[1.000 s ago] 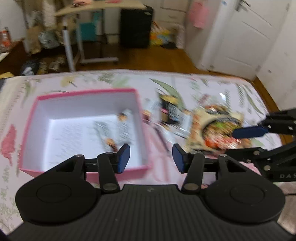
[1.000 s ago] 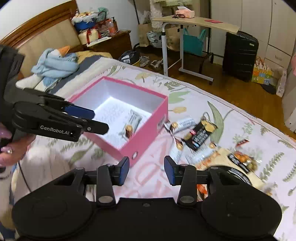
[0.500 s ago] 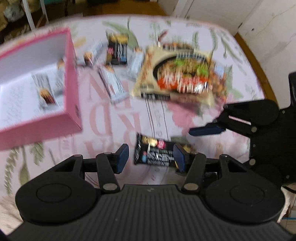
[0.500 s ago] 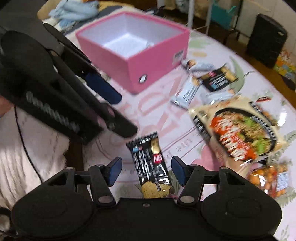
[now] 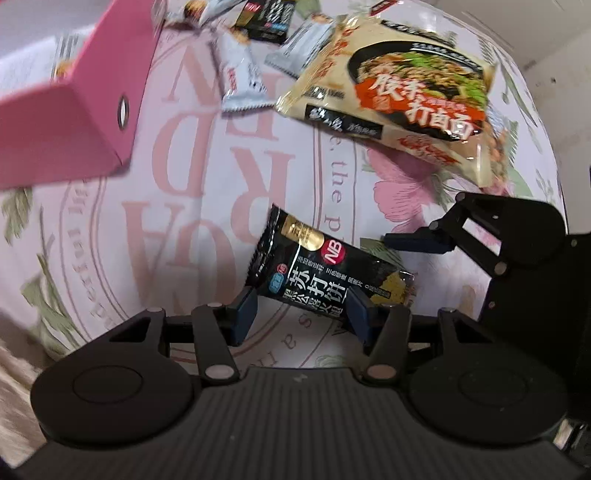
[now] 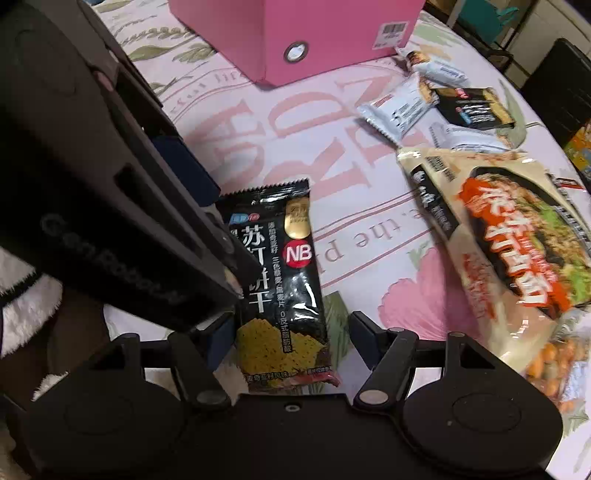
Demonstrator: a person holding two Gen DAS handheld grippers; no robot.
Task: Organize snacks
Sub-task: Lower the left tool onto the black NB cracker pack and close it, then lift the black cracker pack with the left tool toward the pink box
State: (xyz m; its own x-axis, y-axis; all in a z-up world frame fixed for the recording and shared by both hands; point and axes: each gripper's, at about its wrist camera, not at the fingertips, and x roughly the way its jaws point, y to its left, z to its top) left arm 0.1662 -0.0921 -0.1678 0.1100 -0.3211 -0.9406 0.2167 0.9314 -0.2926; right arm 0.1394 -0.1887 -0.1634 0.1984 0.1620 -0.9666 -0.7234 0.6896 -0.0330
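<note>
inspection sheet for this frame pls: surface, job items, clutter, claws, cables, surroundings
Surface: floral bedspread with pink lettering.
Job's things: black cracker pack lying flat; pink box; noodle bag; white bars; second black pack; nut bag under the noodle bag's edge.
Clutter: nothing seen.
Claws: left claw open, straddling the cracker pack; right claw open, jaws just widened, pack between them, pads clear.
Cables: nothing seen.
Surroundings: white fluffy sleeve; dark furniture beyond the bed.

Black tool with blue pads, ribbed housing, "GenRobot.AI" lettering.
</note>
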